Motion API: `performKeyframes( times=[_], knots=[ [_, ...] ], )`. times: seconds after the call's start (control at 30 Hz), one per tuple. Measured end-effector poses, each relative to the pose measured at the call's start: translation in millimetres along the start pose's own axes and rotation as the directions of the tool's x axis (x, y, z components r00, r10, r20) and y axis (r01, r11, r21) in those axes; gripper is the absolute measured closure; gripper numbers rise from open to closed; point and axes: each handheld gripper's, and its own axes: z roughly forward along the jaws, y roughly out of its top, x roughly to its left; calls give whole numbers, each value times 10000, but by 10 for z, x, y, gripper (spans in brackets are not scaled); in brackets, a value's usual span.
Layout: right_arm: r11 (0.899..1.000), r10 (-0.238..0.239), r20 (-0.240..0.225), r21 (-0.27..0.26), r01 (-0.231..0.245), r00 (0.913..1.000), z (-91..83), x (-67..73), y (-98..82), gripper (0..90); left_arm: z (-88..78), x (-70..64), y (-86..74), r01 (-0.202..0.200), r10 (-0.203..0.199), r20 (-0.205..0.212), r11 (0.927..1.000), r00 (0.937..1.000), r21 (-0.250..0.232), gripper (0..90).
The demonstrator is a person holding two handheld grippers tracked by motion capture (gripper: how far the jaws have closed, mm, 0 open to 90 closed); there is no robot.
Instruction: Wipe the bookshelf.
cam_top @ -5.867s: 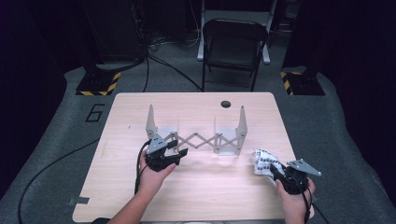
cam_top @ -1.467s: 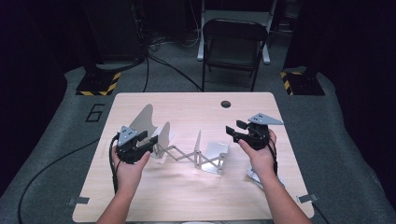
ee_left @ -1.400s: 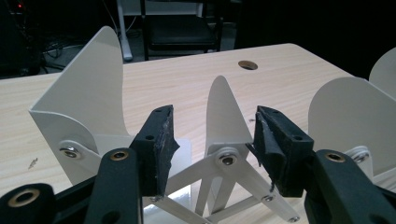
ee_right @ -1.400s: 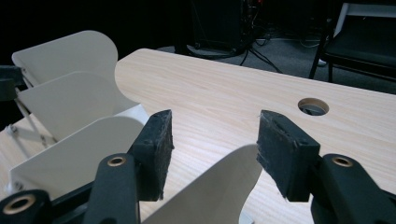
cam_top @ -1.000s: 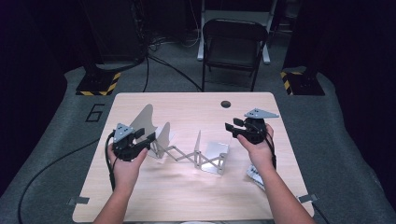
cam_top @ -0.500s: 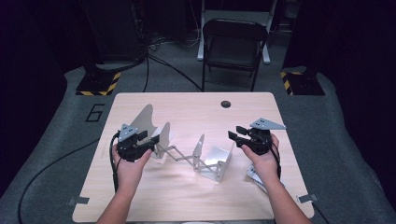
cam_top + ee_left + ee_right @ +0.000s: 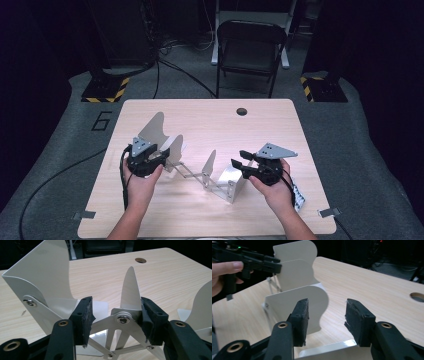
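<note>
- While the right gripper (image 7: 327,317) is being drawn back toward the table's near edge, its jaws have just been opening; they are being held apart, clear of the rack's end plate (image 7: 297,307), nothing being squeezed.
- The left gripper (image 7: 115,315) is being kept on the other end, its jaws having just closed a little; the pads appear to be pressed on the scissor links (image 7: 122,320).
- The folding metal rack (image 7: 232,182) is now being left slanted across the middle of the table (image 7: 260,125), no longer square as earlier.
- Judging by this, the right end is being released, and a fresh grip is likely being prepared.
- Farther off, the chair (image 7: 250,45) is being left untouched.
</note>
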Motion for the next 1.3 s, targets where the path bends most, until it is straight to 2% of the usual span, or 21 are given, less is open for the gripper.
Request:
performKeyframes(
  times=[0.03, 0.13, 0.27, 0.37, 0.5, 0.57, 0.77, 0.9, 1.0, 1.2, 1.3],
  knots=[
    [10000, 12, 43, -59, -12, 10000, 0, -19, 3, 518, -8, 4, -5, -9, 9, -30, 10000, 10000, -16, 477],
    [9980, 575, 206, -275, -569, 9981, -30, -100, 12, 505, -38, 23, -42, 33, -34, -117, 9999, 9999, -106, 471],
    [9969, 716, 463, -364, -699, 9964, -26, -188, 1, 490, -99, 54, -117, -88, 78, -392, 9996, 9992, -273, 451],
    [9955, 891, 399, -361, -877, 9952, -5, -220, -10, 483, -123, 65, -138, -258, 241, -637, 9993, 9977, -268, 452],
    [9921, 1151, 448, -550, -1126, 9923, 22, -267, -4, 477, -112, 44, -137, -465, 437, -778, 9983, 9960, -349, 472],
    [9889, 1405, 306, -537, -1387, 9896, 48, -298, -3, 475, -110, 40, -135, -538, 509, -799, 9979, 9955, -352, 484],
    [9873, 1561, 78, -305, -1558, 9877, 119, -323, -7, 470, -65, 62, -122, -281, 244, -643, 9979, 9976, -575, 492],
    [9875, 1545, -34, -314, -1545, 9880, 124, -318, -20, 468, -42, 51, -110, -664, 617, -628, 9948, 9961, -773, 545],
    [9862, 1621, -25, -337, -1621, 9868, 115, -322, -25, 468, -33, 47, -95, -780, 739, -524, 9937, 9959, -806, 582],
    [9852, 1674, 13, -369, -1672, 9859, 106, -343, -29, 468, 2, 46, -63, -800, 783, -219, 9926, 9967, -913, 628],
    [9821, 1828, -74, -438, -1829, 9831, 99, -369, -39, 475, 19, 84, -51, -739, 758, 160, 9926, 9970, -961, 636]
  ],
)
